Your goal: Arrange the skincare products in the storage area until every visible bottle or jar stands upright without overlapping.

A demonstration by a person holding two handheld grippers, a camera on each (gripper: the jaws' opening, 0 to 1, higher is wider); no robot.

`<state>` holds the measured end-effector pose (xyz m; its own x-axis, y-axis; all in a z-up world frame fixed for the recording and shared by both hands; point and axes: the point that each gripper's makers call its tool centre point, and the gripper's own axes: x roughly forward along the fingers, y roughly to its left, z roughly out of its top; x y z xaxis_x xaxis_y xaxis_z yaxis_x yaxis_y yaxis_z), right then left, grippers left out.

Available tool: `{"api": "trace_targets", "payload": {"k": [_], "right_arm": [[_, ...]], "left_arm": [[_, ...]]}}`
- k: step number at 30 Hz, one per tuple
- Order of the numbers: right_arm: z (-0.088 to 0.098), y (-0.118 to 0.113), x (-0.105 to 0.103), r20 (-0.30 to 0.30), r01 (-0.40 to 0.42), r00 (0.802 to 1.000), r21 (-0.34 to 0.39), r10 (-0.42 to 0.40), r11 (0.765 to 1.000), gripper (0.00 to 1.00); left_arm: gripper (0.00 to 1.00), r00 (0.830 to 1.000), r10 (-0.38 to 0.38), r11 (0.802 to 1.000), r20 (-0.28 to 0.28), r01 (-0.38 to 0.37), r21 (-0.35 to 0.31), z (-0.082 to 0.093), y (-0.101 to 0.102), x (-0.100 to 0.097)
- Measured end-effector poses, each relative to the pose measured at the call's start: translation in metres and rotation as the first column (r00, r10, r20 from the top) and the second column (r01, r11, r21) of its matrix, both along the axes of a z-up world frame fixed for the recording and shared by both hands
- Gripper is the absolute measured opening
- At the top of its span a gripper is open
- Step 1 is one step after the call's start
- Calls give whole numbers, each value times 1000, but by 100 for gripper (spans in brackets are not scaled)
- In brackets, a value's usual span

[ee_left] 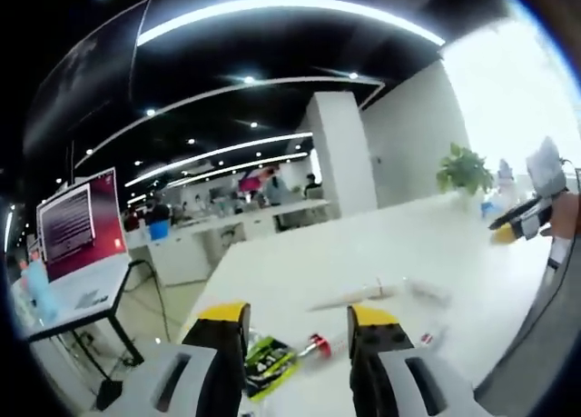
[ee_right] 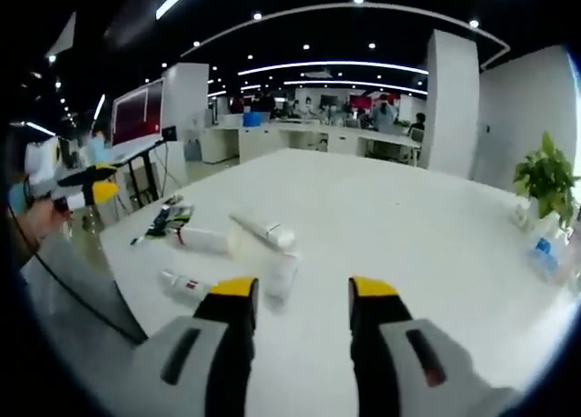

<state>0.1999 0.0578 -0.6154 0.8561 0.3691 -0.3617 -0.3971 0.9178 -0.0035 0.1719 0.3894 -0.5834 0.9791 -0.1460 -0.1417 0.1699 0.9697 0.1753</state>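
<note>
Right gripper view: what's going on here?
A person holds a gripper in each hand over a white table. Both the right gripper and the left gripper are open and empty. Several tubes lie flat on the table, along with a green packet near the left gripper. None stands upright yet. A plant and small bottles sit at the far side.

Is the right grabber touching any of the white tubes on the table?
Apart. In the right gripper view, the right gripper is open and holds nothing. The white tubes lie on the table beyond its yellow tips, with bare table between the jaws.
</note>
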Motion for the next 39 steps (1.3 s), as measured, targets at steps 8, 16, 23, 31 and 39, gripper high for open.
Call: {"api": "trace_targets", "payload": {"k": [8, 16, 23, 31, 39], "right_arm": [[16, 0, 49, 62, -97, 994, 27, 95, 995, 42], [21, 10, 99, 85, -173, 981, 2, 172, 985, 44], [15, 25, 131, 69, -243, 967, -22, 244, 970, 45], [-13, 65, 157, -35, -380, 925, -97, 378, 920, 46], [-52, 106, 179, -182, -488, 870, -182, 458, 854, 46]], "left_arm": [[43, 1000, -10, 1000, -27, 11, 25, -6, -2, 3], [43, 999, 3, 1000, -39, -3, 13, -9, 2, 5], [42, 999, 11, 1000, -54, -11, -8, -12, 2, 5], [42, 997, 8, 1000, -82, -7, 2, -17, -1, 4], [42, 995, 4, 1000, -99, -1, 22, -20, -1, 5]]}}
